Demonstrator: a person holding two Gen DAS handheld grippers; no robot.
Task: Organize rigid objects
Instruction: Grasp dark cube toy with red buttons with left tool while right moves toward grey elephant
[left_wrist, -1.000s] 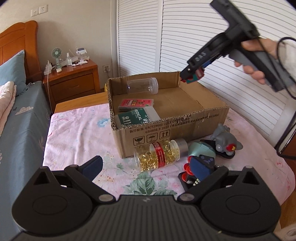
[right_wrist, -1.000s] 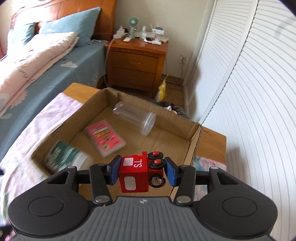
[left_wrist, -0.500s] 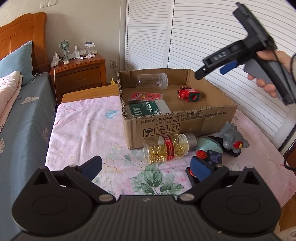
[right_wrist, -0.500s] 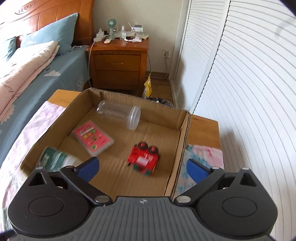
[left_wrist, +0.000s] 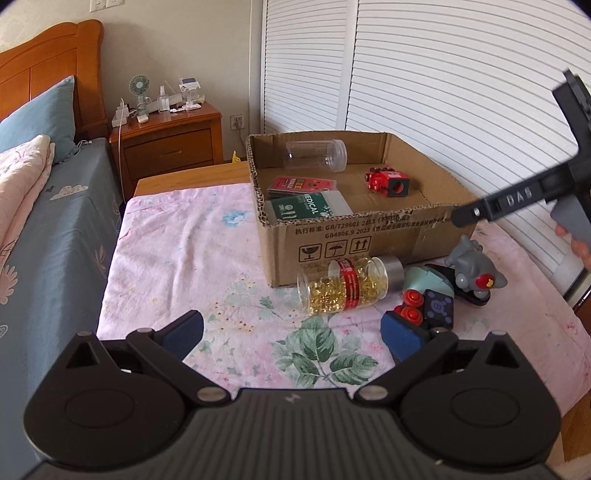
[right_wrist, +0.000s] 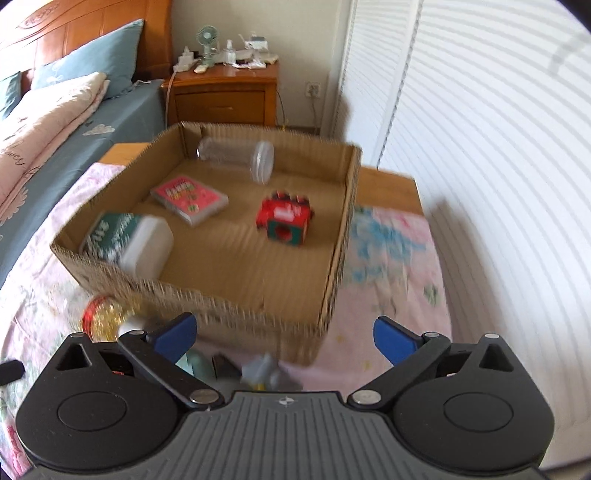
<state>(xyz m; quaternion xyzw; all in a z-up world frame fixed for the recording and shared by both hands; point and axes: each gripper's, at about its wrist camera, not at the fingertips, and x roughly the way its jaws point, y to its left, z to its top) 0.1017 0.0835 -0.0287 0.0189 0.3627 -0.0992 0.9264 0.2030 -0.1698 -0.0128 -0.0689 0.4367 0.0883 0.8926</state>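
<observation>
Both grippers stand with their blue fingers spread wide and nothing between them: the left gripper (left_wrist: 291, 334) low over the flowered cloth (left_wrist: 177, 258), the right gripper (right_wrist: 284, 334) just outside the near wall of the cardboard box (right_wrist: 240, 306), its jaws having just opened. Inside the box lie a clear jar (left_wrist: 317, 155) on its side, a green packet (left_wrist: 306, 208), a pink packet (left_wrist: 303, 183) and the red toy block (right_wrist: 285, 222). Outside, against the front wall, rest a capsule bottle (left_wrist: 347, 288), a grey figure (left_wrist: 474, 271) and a small toy with red knobs (left_wrist: 424, 304).
</observation>
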